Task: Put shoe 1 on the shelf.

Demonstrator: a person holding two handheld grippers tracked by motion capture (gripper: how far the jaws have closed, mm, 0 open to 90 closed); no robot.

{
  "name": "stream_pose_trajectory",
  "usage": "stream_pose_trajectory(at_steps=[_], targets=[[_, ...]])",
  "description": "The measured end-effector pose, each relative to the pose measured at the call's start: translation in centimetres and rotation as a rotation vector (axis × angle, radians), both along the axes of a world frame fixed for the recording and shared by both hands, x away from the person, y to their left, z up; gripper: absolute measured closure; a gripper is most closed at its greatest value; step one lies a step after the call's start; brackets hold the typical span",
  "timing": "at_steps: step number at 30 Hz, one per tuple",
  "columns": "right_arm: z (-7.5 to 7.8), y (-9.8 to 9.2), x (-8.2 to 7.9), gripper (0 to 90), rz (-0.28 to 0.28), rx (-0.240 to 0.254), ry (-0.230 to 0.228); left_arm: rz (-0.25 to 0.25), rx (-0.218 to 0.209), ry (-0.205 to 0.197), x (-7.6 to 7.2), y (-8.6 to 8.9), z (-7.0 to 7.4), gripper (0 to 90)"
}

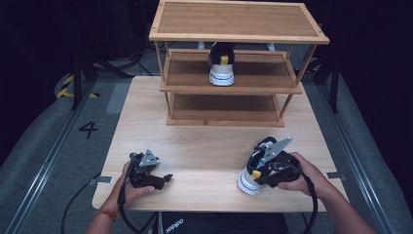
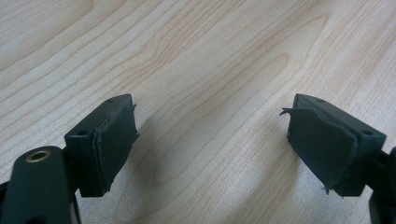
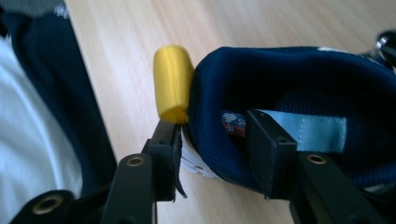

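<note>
Near the table's (image 1: 146, 97) front left corner, the left gripper (image 1: 163, 178) lay low on the wood in the person's left hand (image 1: 130, 187), its jaws spread wide with bare wood between them. Near the front right corner stood a navy and white shoe (image 1: 251, 175), and the right gripper (image 3: 215, 140) straddled its heel collar, one jaw outside below a yellow heel tab (image 3: 173, 81) and one inside the opening; whether the pads pressed could not be told. At the far edge, a wooden shelf rack (image 1: 234, 87) carried a matching shoe (image 1: 221, 68) on its middle shelf.
</note>
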State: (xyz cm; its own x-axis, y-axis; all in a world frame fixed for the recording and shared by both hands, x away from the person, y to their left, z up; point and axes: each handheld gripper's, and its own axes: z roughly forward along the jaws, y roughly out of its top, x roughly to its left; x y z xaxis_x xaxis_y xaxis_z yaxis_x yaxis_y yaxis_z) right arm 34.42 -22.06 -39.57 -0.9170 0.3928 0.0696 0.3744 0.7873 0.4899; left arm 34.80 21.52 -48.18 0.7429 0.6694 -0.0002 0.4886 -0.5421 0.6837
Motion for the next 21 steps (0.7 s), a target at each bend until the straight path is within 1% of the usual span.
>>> stream_pose_trajectory(at_steps=[2, 5, 7, 8, 9, 10, 11, 14, 16, 19, 20, 21], targets=[[0.2, -0.5, -0.5, 53.2, 0.015, -0.012, 0.009, -0.002, 0.001, 0.001, 0.0, 0.0, 0.0, 16.0], [0.2, -1.3, -0.9, 50.3, 0.01, -0.001, 0.023, 0.0, -0.006, 0.005, 0.0, 0.0, 0.0, 16.0], [0.2, -1.4, -1.1, 49.1, 0.002, 0.004, 0.021, -0.003, 0.001, 0.0, 0.0, 0.0, 0.0, 16.0], [0.2, -1.4, -1.1, 47.1, -0.003, 0.005, 0.025, -0.002, 0.001, 0.0, 0.0, 0.0, 0.0, 16.0], [0.2, -1.1, -1.2, 43.8, -0.008, -0.002, 0.02, -0.001, -0.003, 0.006, 0.0, 0.0, 0.0, 16.0], [0.2, -0.8, -1.2, 42.9, -0.01, -0.014, 0.011, 0.001, -0.01, 0.012, 0.0, -0.1, 0.0, 15.9], [0.1, -0.6, -1.2, 43.0, -0.015, -0.014, 0.004, 0.0, -0.011, 0.012, 0.0, -0.1, -0.1, 15.8], [-0.3, 0.2, -1.0, 43.7, -0.025, -0.016, 0.024, -0.001, -0.009, 0.01, 0.0, -0.1, 0.0, 15.6], [-0.9, 0.8, -0.8, 48.6, -0.034, -0.033, 0.033, -0.001, -0.009, 0.01, 0.0, -0.1, 0.0, 15.7], [-1.6, 1.2, -0.6, 59.6, -0.009, -0.015, 0.077, 0.002, -0.014, 0.011, 0.0, -0.1, -0.1, 15.7], [-1.7, 1.2, -0.6, 65.5, 0.013, -0.007, 0.091, 0.002, -0.015, 0.011, 0.0, -0.1, -0.1, 15.7], [-1.7, 1.2, -0.6, 65.5, 0.013, -0.007, 0.091, 0.002, -0.015, 0.011, 0.0, -0.1, -0.1, 15.7]])
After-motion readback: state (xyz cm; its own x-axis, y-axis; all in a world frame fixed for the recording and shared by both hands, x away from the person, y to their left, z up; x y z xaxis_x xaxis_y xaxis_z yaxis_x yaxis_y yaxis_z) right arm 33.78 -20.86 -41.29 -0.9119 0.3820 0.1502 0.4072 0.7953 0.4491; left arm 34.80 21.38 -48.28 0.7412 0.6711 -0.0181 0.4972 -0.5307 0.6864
